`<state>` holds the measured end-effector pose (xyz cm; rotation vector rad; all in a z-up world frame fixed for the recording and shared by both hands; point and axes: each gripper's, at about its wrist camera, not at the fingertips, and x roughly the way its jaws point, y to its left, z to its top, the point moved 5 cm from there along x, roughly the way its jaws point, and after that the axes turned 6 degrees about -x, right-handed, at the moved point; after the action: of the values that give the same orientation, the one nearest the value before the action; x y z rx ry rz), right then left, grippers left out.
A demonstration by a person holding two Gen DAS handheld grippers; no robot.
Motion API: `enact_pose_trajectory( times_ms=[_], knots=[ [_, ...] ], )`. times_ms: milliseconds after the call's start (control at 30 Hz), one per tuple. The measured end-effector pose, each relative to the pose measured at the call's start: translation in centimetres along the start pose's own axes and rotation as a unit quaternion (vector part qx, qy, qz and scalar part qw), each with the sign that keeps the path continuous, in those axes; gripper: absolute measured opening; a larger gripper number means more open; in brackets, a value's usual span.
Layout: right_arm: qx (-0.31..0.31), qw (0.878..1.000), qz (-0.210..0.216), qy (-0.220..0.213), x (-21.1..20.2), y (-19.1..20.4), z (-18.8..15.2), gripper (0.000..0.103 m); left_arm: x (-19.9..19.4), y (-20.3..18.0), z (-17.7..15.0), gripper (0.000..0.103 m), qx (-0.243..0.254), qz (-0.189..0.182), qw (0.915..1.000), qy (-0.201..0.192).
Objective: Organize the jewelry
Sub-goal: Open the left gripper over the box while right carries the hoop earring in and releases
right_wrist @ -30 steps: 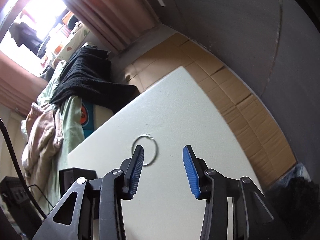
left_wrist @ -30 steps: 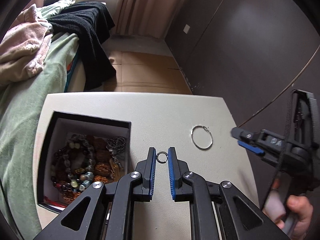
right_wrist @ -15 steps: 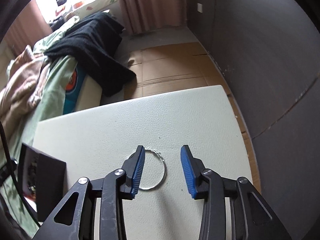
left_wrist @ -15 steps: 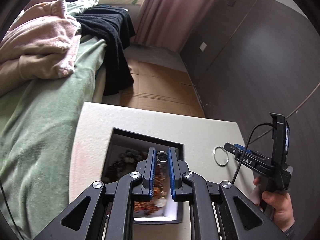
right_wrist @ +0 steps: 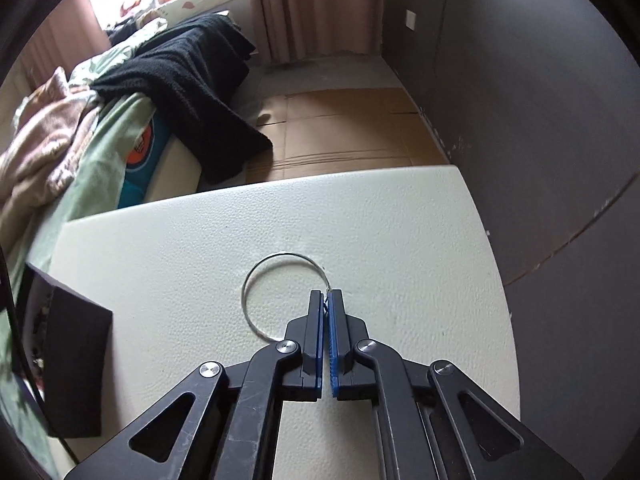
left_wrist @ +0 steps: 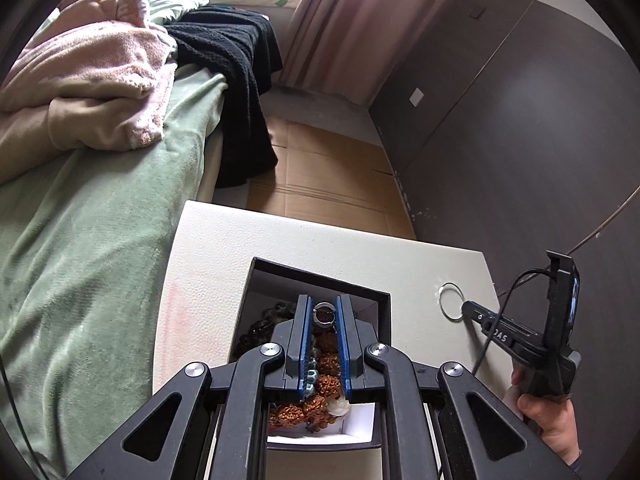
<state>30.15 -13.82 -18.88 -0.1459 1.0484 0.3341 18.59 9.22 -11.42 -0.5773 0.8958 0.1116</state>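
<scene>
My left gripper (left_wrist: 323, 303) hangs over the open black jewelry box (left_wrist: 320, 277), shut on a small metal ring (left_wrist: 323, 314) held between its blue pads. Beaded bracelets (left_wrist: 326, 364) fill the box below it. On the white table (right_wrist: 400, 240), to the right of the box (right_wrist: 76, 344), lies a large thin silver hoop (right_wrist: 285, 254). My right gripper (right_wrist: 327, 294) is down at the hoop's near-right edge, jaws closing tight with the wire pinched at the tips. The left wrist view shows the same gripper (left_wrist: 466, 309) touching the hoop (left_wrist: 450, 285).
A bed with a green blanket (left_wrist: 100, 240), pink fleece and a black throw (left_wrist: 236, 80) runs along the table's left side. Cardboard sheets (right_wrist: 352, 128) cover the floor beyond the far edge. A dark wall (right_wrist: 540, 120) stands close on the right. A hand (left_wrist: 550, 428) holds the right gripper.
My left gripper carried the small ring from the bare table to above the box. My right gripper rolled upright, came down at the hoop and closed its jaws on the wire.
</scene>
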Motion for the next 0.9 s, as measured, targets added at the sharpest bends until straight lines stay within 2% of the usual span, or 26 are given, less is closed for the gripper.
enact_pose_trajectory(
  times_ms=[200, 367, 533, 567, 633, 667, 700, 767, 900],
  knots=[
    [0.056, 0.997, 0.052, -0.003, -1.5, -0.7, -1.1, 0.002, -0.7, 1.0, 0.3, 0.012, -0.017, -0.001, 0.9999, -0.003],
    [0.063, 0.995, 0.072, -0.032, -4.1, 0.4, -0.9, 0.002, -1.1, 1.2, 0.3, 0.012, -0.023, -0.007, 0.9997, 0.002],
    [0.058, 0.992, 0.095, -0.062, -6.4, 2.3, -0.1, 0.002, -0.6, 1.4, -0.1, 0.014, -0.031, -0.016, 0.9989, 0.031],
    [0.058, 0.991, 0.101, -0.067, -6.8, 2.7, 0.0, 0.002, -0.3, 1.5, -0.2, 0.019, -0.032, -0.012, 0.9986, 0.041],
    [0.054, 0.989, 0.117, -0.076, -7.6, 3.6, 0.2, 0.002, -0.3, 1.9, -0.2, 0.037, -0.038, -0.009, 0.9981, 0.047],
    [0.052, 0.988, 0.123, -0.080, -7.9, 4.0, 0.3, 0.002, -0.5, 2.1, -0.1, 0.052, -0.044, -0.010, 0.9982, 0.040],
    [0.048, 0.986, 0.133, -0.085, -8.4, 4.7, 0.4, 0.002, -0.9, 2.4, 0.0, 0.064, -0.050, -0.009, 0.9982, 0.031],
    [0.043, 0.984, 0.147, -0.091, -8.9, 5.7, 0.6, 0.002, -1.6, 2.9, 0.2, 0.068, -0.062, -0.008, 0.9979, 0.014],
    [0.032, 0.980, 0.174, -0.097, -9.5, 8.1, 0.7, 0.002, -2.4, 3.8, 0.3, 0.068, -0.072, -0.006, 0.9974, 0.009]
  ],
)
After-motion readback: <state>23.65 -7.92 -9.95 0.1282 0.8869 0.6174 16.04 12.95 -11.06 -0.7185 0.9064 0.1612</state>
